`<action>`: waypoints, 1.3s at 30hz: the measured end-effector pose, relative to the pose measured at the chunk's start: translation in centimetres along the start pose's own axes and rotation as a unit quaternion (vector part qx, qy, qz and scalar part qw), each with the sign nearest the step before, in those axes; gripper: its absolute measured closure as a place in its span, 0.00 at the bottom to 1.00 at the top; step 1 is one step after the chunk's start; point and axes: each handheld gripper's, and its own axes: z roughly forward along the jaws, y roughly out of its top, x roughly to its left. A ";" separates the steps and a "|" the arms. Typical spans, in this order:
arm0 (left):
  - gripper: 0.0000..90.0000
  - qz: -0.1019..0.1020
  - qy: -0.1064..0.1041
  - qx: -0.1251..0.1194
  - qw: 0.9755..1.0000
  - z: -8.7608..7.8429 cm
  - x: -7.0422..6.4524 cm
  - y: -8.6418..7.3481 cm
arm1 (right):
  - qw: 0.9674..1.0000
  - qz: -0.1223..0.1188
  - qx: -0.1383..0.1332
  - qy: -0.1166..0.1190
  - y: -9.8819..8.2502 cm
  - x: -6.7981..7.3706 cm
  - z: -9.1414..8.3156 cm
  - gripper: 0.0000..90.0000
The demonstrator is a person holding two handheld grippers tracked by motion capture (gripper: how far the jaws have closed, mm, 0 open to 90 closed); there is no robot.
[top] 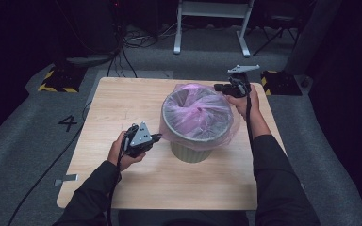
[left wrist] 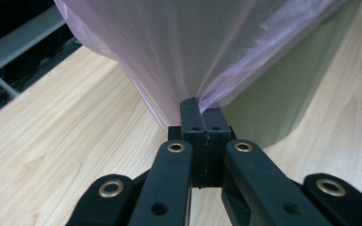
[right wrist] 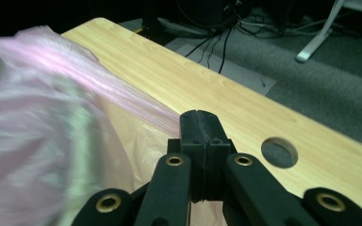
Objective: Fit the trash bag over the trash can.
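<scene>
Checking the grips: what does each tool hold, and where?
Both pinch the pink bag: the left tool its overhang on the bin's near-left side, the right tool its far-right edge.

Bin liner (top: pixel 197 110): translucent pink. Bin (top: pixel 191 151): pale green. Table (top: pixel 122 108): light wood grain. Gripper jaws: black, brass rivets. Floor marker, 10 o'clock (top: pixel 55 81): yellow-black stripes.

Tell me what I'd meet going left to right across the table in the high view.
Left hand → left gripper, jaws shut on the pink bag → bin lined with that bag → right gripper, jaws shut on the bag's far edge → right hand.
</scene>
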 end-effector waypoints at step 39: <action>0.28 -0.088 0.004 -0.008 0.996 -1.1 -0.1 -1.9 | 0.997 -0.074 0.003 -0.005 -10.2 -1.0 -8.2 0.42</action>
